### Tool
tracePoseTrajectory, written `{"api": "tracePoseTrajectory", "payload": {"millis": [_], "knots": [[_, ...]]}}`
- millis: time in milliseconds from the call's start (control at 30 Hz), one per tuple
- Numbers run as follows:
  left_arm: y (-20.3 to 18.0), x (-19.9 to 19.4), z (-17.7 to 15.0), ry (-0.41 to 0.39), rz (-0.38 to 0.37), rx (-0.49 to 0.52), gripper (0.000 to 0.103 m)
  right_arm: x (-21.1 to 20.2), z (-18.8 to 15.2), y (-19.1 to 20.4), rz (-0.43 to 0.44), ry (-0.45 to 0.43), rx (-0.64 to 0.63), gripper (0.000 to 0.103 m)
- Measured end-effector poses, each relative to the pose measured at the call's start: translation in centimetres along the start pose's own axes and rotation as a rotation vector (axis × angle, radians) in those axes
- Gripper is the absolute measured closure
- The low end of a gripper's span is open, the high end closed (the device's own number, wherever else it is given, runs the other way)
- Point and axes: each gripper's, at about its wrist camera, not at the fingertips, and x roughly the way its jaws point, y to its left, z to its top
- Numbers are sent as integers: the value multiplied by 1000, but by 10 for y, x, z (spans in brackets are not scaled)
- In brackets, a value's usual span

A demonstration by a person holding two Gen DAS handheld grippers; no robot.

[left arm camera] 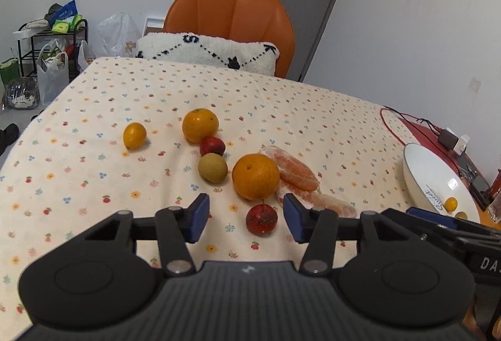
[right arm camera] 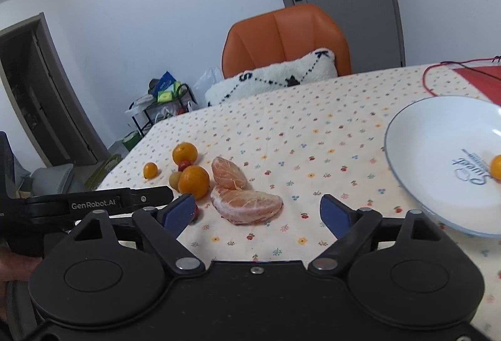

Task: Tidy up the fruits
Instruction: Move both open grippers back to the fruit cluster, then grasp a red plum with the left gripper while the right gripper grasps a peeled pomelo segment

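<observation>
Left wrist view is showing the left gripper (left arm camera: 245, 217) hovering low over a flowered tablecloth (left arm camera: 94, 184), its jaws standing wide apart and gripping nothing. A small red fruit (left arm camera: 261, 219) is lying on the cloth right between the two blue pads (left arm camera: 198, 217), touching neither. Just beyond it a big orange (left arm camera: 255, 175) is sitting, with two peeled orange halves (left arm camera: 297, 172) lying against its right side. A greenish-brown round fruit (left arm camera: 213, 167) is resting just left of the big orange, a second small red fruit (left arm camera: 212, 146) is sitting behind that, and another orange (left arm camera: 200, 125) is touching the red one from behind. A small yellow-orange fruit (left arm camera: 134, 135) is lying apart, farther left. At the right edge a white plate (left arm camera: 419, 181) is holding two small orange fruits (left arm camera: 451, 204), one mostly hidden by the other gripper.

Right wrist view is showing the right gripper (right arm camera: 258, 212) also spread wide and carrying nothing, hanging above the cloth near the closer peeled half (right arm camera: 247, 206); the other peeled half (right arm camera: 228, 173) is leaning just behind it. The white plate (right arm camera: 438, 134) is sitting to the right, well apart from the fruit cluster, with one small orange fruit (right arm camera: 496, 167) showing at the frame's edge. An orange chair (right arm camera: 285, 37) with a fluffy white cushion (right arm camera: 272, 76) is standing at the table's far side.
</observation>
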Motion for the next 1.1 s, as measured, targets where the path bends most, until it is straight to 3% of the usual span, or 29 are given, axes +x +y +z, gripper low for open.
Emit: {"api": "tracePoseTrajectory", "payload": {"millis": [233, 333, 533, 633, 733, 1100], "knots": [[-1, 19, -2, 29, -40, 20, 59, 27, 3, -1, 3, 40, -3, 25], [-4, 22, -4, 35, -27, 49, 65, 37, 5, 1, 3, 52, -14, 26], [-9, 17, -12, 27, -32, 101, 66, 51, 8, 1, 3, 61, -22, 26], [-6, 17, -12, 19, -20, 89, 80, 58, 8, 4, 13, 66, -25, 26], [3, 17, -9, 23, -42, 52, 81, 66, 9, 9, 23, 69, -39, 29], [20, -5, 0, -24, -14, 16, 81, 72, 5, 19, 26, 77, -82, 35]]}}
